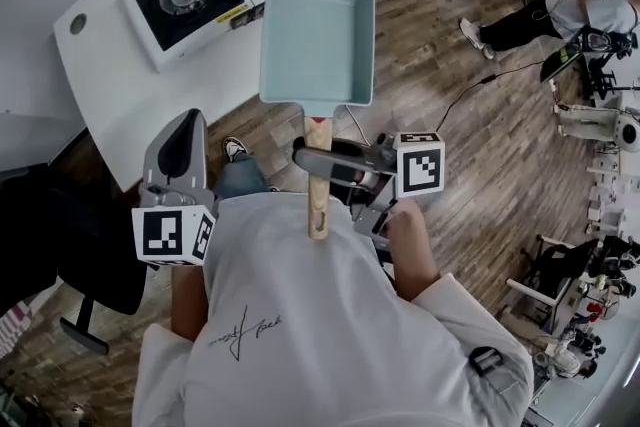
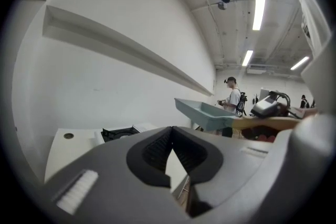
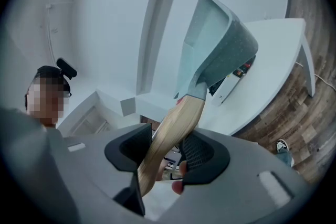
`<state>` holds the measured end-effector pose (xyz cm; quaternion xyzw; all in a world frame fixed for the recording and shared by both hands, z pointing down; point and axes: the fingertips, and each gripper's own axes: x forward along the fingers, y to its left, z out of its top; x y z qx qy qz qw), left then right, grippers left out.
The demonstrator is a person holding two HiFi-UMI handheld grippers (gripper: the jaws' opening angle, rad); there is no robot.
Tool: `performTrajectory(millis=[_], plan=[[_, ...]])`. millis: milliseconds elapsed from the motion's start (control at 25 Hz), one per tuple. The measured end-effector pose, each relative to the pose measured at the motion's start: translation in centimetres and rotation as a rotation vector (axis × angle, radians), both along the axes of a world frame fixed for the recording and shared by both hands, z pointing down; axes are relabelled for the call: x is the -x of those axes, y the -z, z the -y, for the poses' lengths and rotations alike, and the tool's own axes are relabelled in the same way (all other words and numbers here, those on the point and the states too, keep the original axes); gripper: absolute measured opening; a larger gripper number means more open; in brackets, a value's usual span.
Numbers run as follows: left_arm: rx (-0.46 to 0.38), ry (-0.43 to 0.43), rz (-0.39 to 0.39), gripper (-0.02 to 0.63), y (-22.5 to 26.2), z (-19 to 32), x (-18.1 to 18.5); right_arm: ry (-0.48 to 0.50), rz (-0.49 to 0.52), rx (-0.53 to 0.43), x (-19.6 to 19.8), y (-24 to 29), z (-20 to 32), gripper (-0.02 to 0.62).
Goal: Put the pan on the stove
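The head camera is looking steeply down from above the person (image 1: 330,315), catching the left gripper (image 1: 183,147), the right gripper (image 1: 312,158), the pan (image 1: 318,35), the table (image 1: 120,95) with the stove (image 1: 185,0), and the floor (image 1: 480,135) well below. The left gripper camera is riding close behind its jaws, facing roughly level toward the wall (image 2: 131,60). The right gripper camera is sitting just behind its jaws, tilting up along the handle (image 3: 173,128). All three views are sharing the pan, stove and table.
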<state>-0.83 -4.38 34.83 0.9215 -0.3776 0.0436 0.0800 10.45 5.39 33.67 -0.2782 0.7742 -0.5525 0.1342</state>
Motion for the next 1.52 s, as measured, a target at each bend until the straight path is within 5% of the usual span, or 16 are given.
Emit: performTrajectory(millis=[760,1520], plan=[[-0.008,0.085,-0.094,0.051,1.2,10.3,4.4,0.105,0.008,-0.034,3.2,1.7,13.3,0.179],[0.045,0.196,-0.044,0.051,2.5,7.6,5.7,0.255,-0.007,-0.048,3.4,1.6,13.2,0.181]])
